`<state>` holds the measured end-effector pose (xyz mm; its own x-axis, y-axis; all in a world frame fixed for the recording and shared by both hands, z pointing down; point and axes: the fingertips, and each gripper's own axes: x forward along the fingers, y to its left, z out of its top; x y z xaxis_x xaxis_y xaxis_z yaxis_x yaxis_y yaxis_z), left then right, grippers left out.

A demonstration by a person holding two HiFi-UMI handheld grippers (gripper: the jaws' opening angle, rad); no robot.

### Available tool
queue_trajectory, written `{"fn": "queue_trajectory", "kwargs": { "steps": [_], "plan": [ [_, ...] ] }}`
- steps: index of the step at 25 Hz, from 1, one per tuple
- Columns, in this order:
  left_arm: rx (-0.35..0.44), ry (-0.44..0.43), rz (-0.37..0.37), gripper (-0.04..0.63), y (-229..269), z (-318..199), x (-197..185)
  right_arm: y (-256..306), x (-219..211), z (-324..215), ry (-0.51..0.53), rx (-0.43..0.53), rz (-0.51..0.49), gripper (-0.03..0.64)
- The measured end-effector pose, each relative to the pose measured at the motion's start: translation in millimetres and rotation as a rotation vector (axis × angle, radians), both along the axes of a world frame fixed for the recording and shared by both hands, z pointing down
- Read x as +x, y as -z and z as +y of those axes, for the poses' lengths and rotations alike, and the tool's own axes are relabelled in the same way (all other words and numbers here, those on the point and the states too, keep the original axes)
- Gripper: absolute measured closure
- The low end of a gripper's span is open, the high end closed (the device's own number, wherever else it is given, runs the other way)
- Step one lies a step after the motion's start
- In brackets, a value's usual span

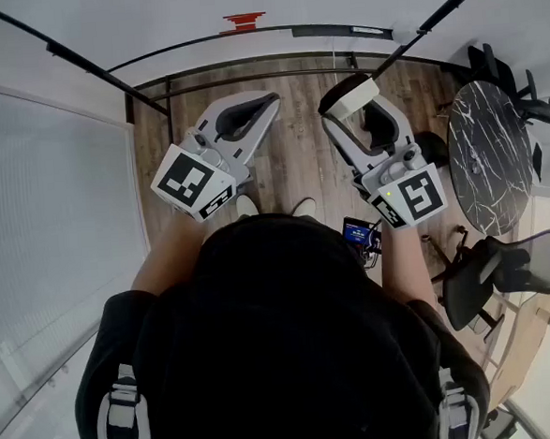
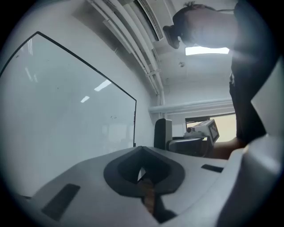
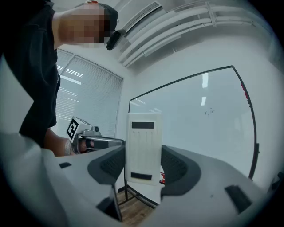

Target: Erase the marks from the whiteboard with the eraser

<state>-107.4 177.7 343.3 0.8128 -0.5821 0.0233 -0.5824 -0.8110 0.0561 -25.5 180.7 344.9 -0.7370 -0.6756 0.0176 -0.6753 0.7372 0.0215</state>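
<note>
Right claw (image 3: 143, 165): clamped on the eraser (image 3: 143, 146), which stands upright between my jaws.
Left claw (image 2: 143, 172): jaws pressed together, nothing in them.
Whiteboard (image 3: 199, 119): straight ahead of me, past the eraser.
Marks (image 3: 209, 111): tiny scribble on the board, right of the eraser in the right gripper view.

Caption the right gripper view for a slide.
Right gripper clamps a white eraser upright, facing a whiteboard with a faint mark.

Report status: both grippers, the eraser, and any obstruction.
Left gripper shut, empty. Right gripper shut on eraser, upright, facing whiteboard. Small mark not yet wiped. Nothing seen between eraser and board.
</note>
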Motion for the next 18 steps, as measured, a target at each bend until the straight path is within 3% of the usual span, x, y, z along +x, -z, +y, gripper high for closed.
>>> {"fn": "queue_trajectory", "kwargs": {
  "steps": [12,18],
  "plan": [
    [0.022,0.002,-0.008,0.591,-6.8,13.3,17.2,0.8,15.3,11.0,-0.018,0.003,0.012,0.368],
    [0.034,0.003,-0.016,0.591,4.0,15.3,42.9,10.2,42.6,14.9,-0.017,-0.015,0.002,0.37]
  ]
}}
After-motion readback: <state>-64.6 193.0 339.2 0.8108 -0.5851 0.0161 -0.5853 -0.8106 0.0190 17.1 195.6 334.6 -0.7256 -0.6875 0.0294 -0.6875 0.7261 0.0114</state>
